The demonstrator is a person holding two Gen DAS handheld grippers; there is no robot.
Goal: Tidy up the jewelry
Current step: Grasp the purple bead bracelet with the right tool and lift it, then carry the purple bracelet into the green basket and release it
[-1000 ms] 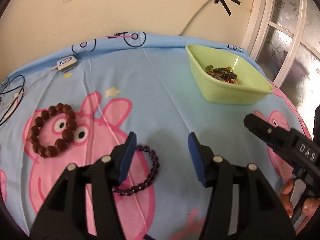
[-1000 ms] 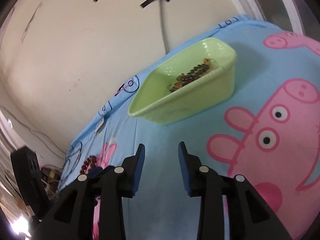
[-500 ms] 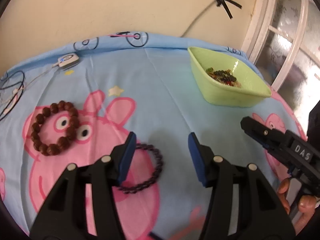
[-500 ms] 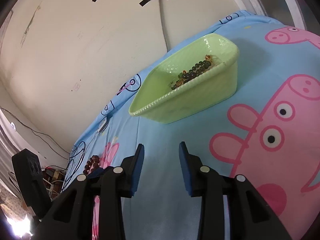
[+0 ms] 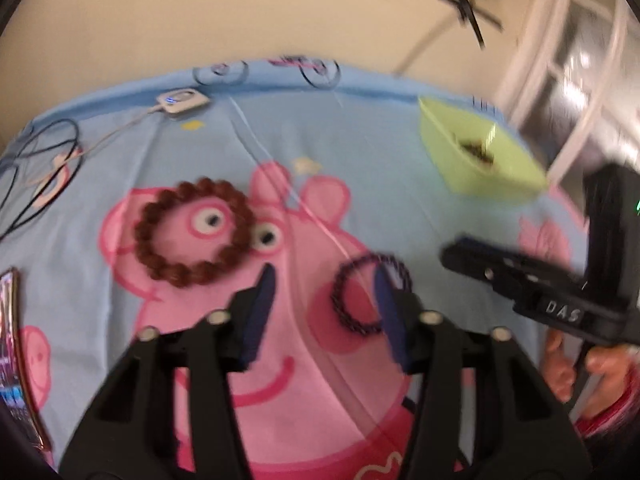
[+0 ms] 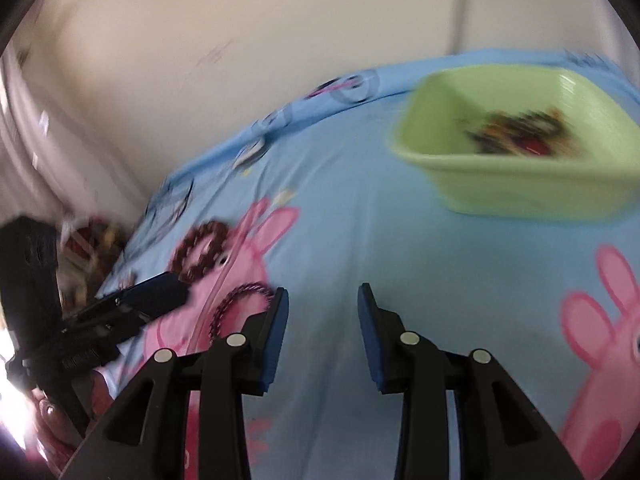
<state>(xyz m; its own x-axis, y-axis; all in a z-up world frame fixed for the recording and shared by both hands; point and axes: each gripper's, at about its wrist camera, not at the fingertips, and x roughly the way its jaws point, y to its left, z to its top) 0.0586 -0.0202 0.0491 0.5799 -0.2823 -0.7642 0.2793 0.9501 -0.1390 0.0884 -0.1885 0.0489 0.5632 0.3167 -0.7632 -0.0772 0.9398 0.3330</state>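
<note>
A purple bead bracelet (image 5: 340,300) lies on the blue cartoon-pig cloth (image 5: 360,140). My left gripper (image 5: 326,308) hovers over it with its jaws closing. The bracelet's left arc shows in the gap and the right pad covers its right side, with neither pad pressing on it. A larger brown bead bracelet (image 5: 188,276) lies to the left. The green bowl (image 5: 476,176) with beaded jewelry stands at the far right. My right gripper (image 6: 322,320) is narrowly open with only cloth in its gap. It also shows, in the left wrist view, as the right gripper (image 5: 452,248) beside the purple bracelet.
A white gadget (image 5: 182,100) on a cord and black cables (image 5: 40,176) lie at the cloth's far left. A shiny packet (image 5: 12,360) sits at the left edge. A wall stands behind, with a window frame (image 5: 560,60) at the right. A hand (image 5: 560,364) holds the right gripper.
My left gripper slid left, so the purple bracelet went from its left pad to its right pad, and its jaws narrowed. My right gripper rolled and swung towards the bracelets.
</note>
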